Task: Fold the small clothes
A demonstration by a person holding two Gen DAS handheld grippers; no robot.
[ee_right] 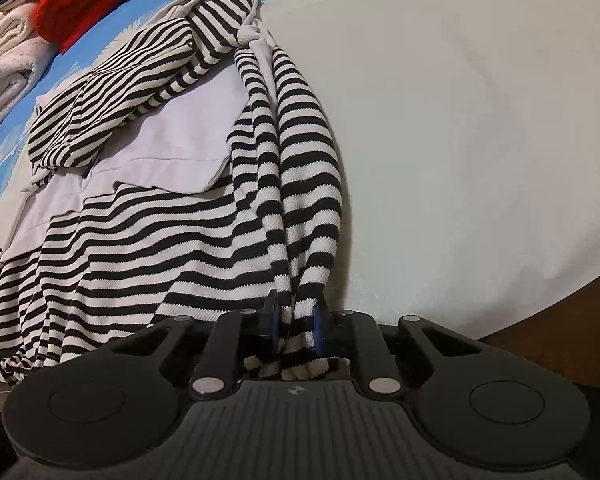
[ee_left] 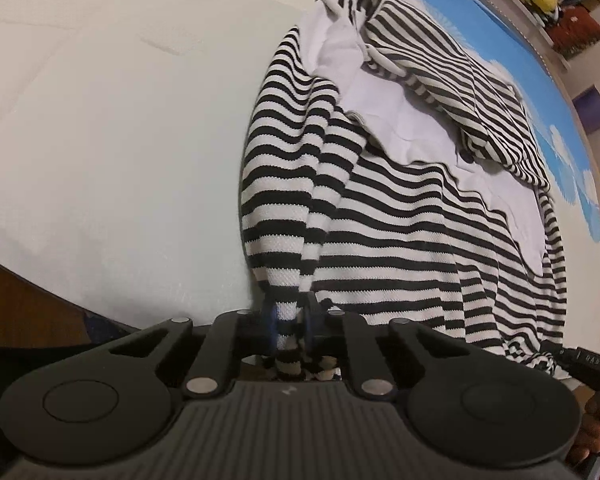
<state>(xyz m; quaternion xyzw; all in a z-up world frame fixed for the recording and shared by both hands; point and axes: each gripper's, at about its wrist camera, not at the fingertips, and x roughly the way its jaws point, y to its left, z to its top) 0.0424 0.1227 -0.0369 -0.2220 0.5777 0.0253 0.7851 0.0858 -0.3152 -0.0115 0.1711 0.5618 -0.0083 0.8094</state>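
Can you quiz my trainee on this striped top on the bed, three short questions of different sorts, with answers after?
1. True or false: the left hand-held gripper is empty.
2. What does the right hand-held gripper pinch? A) the red garment B) the striped top C) nothing
3. Fill in: the striped top's plain lining showing in the middle is ____.

Key:
1. False; striped fabric is bunched between its pads.
2. B; it grips the top's near edge, while the red garment lies far off at the bed's other side.
3. White.
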